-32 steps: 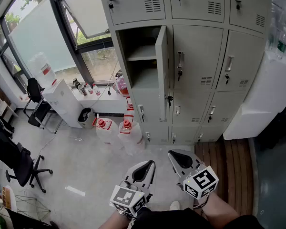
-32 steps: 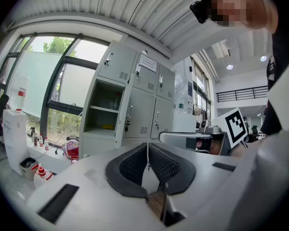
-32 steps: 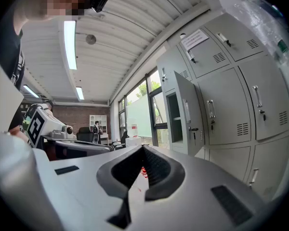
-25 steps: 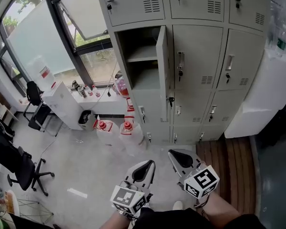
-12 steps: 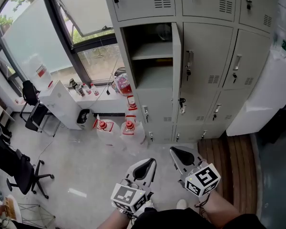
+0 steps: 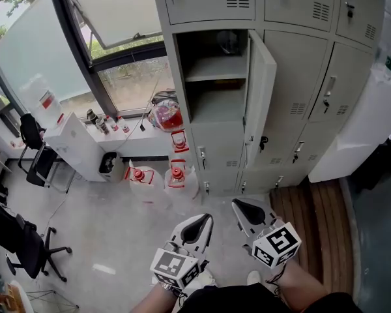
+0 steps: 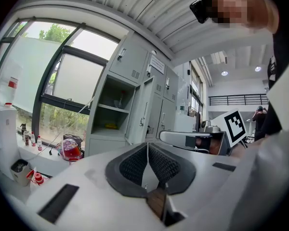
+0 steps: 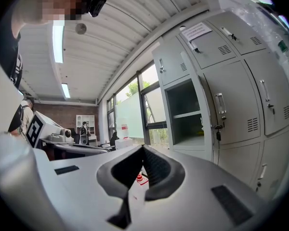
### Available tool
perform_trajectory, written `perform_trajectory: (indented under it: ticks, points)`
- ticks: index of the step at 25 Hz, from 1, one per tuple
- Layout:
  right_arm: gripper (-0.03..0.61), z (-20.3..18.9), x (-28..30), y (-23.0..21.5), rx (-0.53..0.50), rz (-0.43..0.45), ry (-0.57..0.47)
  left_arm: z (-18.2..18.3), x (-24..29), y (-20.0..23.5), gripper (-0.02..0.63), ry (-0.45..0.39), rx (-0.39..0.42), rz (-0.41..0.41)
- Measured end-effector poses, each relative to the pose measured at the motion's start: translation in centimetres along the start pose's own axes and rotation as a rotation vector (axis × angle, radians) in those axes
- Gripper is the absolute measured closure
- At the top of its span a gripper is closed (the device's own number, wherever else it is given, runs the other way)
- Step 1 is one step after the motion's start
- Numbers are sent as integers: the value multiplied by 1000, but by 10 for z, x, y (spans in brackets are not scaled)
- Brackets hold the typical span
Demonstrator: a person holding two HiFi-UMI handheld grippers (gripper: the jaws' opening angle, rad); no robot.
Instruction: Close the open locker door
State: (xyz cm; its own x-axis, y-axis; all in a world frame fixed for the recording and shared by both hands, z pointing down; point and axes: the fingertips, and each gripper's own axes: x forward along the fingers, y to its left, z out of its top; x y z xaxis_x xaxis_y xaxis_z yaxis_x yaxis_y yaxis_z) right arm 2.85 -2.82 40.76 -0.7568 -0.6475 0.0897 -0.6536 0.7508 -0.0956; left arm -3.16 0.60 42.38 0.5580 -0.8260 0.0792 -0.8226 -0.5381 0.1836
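The grey locker bank stands ahead in the head view. One compartment is open, with a shelf inside, and its door is swung out on the right side. Both grippers are held low, well short of the lockers. My left gripper is shut and holds nothing. My right gripper is also shut and holds nothing. In the left gripper view the left gripper points toward the open compartment. In the right gripper view the right gripper has the door ahead to its right.
Water jugs with red caps and a red-filled jug sit at the foot of the lockers. A white cabinet stands by the window, office chairs at left. A large white unit and wooden decking lie to the right.
The lockers have shifted right and grown larger in the head view, and more of the door's inner face shows. Both grippers keep their low place, still shut.
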Motion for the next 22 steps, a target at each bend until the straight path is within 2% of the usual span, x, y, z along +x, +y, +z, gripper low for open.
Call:
perform_trajectory:
  ticks: [11, 22]
  points:
    - [526, 3, 39, 27, 8, -101, -32, 2, -21, 39, 591, 23, 26, -113]
    - [526, 4, 49, 33, 2, -143, -26, -1, -29, 56, 591, 15, 1, -134]
